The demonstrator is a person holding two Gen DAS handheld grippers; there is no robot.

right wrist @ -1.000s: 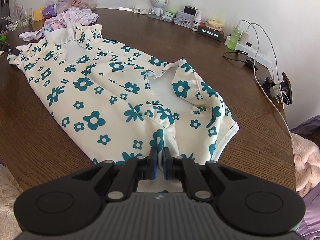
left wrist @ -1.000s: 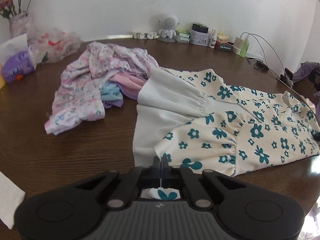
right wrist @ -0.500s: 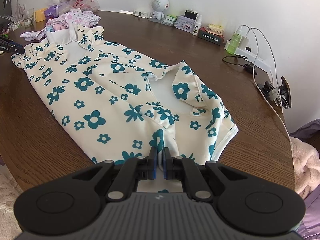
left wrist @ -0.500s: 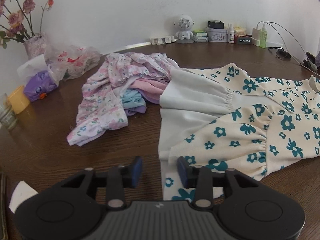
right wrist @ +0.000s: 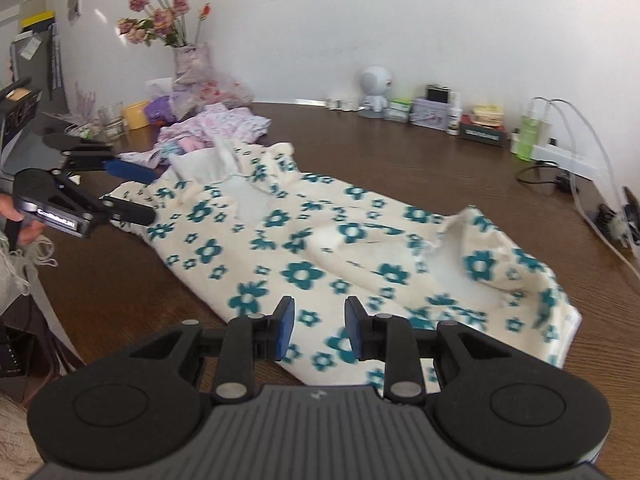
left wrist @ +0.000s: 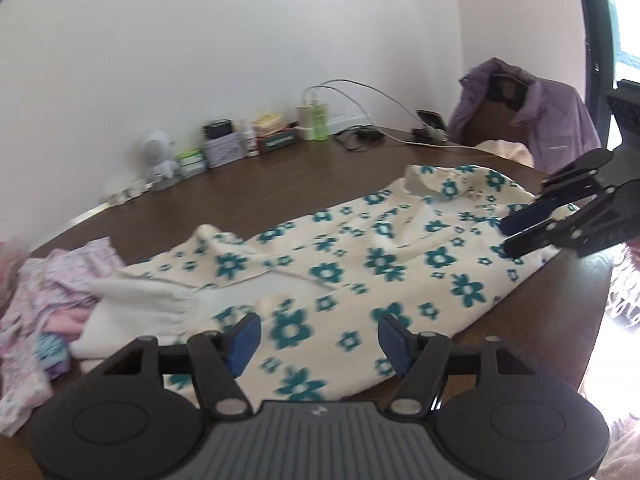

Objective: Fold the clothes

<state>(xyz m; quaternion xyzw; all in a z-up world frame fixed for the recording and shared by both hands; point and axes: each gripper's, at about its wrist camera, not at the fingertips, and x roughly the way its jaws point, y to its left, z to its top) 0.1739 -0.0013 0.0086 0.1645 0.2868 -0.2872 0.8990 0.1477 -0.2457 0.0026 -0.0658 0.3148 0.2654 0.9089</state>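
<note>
Dress [right wrist: 320,248] with teal flowers lies spread flat on the brown table [right wrist: 400,168], looks soft, light and floppy, so it'll sag unless pinched at hems or corners. Left gripper [left wrist: 316,340] and right gripper [right wrist: 318,330] both hover over it, jaws opening, nothing pinched. Pile of pink clothes [left wrist: 44,300] just beside.
</note>
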